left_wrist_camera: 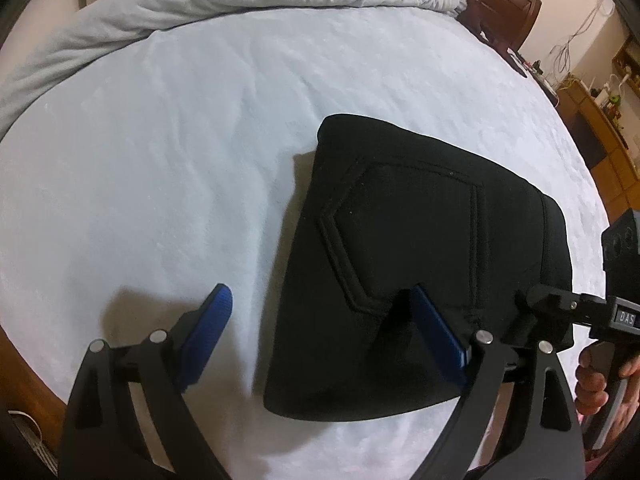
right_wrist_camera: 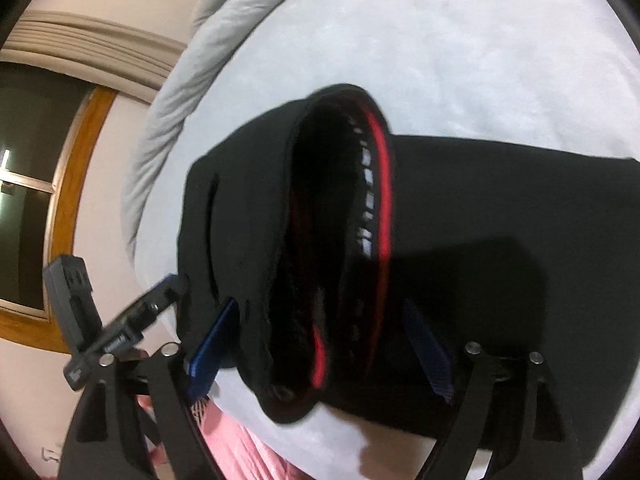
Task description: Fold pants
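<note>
Now the black pants lie folded on the pale bed. Left gripper hangs wide open over their edge. Right gripper stands apart around the red-lined waistband, pressing nothing.

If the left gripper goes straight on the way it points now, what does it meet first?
Probably the folded black pants: the left gripper has one open finger over them, the other over the bed sheet. Depth is unclear.
</note>
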Action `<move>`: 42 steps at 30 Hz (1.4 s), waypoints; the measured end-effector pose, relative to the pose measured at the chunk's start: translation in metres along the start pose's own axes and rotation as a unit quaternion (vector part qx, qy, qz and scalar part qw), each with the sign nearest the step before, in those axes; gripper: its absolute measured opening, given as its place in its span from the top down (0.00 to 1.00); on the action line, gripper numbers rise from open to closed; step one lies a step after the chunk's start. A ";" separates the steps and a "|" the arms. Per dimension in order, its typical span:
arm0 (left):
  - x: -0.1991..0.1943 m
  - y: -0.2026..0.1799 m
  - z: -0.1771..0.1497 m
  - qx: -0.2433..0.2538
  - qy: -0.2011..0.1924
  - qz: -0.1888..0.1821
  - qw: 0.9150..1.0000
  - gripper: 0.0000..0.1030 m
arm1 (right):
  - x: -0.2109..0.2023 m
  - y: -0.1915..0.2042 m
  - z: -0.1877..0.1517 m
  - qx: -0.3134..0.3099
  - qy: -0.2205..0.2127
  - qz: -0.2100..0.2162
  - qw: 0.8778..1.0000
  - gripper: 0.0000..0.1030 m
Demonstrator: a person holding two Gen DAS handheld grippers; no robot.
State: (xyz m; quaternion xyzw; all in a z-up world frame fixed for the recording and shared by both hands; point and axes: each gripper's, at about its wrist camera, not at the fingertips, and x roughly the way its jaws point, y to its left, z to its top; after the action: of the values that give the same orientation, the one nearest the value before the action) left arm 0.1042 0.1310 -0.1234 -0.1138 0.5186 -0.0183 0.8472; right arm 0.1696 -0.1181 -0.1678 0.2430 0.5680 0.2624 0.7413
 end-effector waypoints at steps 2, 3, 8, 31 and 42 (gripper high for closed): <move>0.001 0.004 0.001 -0.010 0.003 -0.004 1.000 0.12 | 0.007 0.005 0.001 -0.004 0.011 0.023 1.000 0.61; 0.002 0.006 0.002 -0.017 0.005 -0.006 1.000 0.12 | 0.007 0.007 0.001 -0.012 0.010 0.025 1.000 0.71; -0.004 0.010 0.001 -0.035 0.000 -0.013 0.999 0.12 | -0.029 0.015 -0.003 -0.023 -0.022 0.086 0.996 0.82; 0.025 -0.121 -0.005 0.110 0.000 0.014 0.994 0.12 | -0.100 -0.100 -0.032 0.061 -0.050 -0.070 0.994 0.81; 0.025 -0.106 0.004 0.095 0.002 0.009 0.995 0.08 | -0.130 -0.069 -0.028 0.000 -0.090 -0.147 0.985 0.61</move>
State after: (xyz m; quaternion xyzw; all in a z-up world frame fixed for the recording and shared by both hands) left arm 0.1284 0.0248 -0.1216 -0.0282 0.5174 -0.0600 0.8532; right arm 0.1225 -0.2544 -0.1273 0.1797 0.5286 0.1274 0.8198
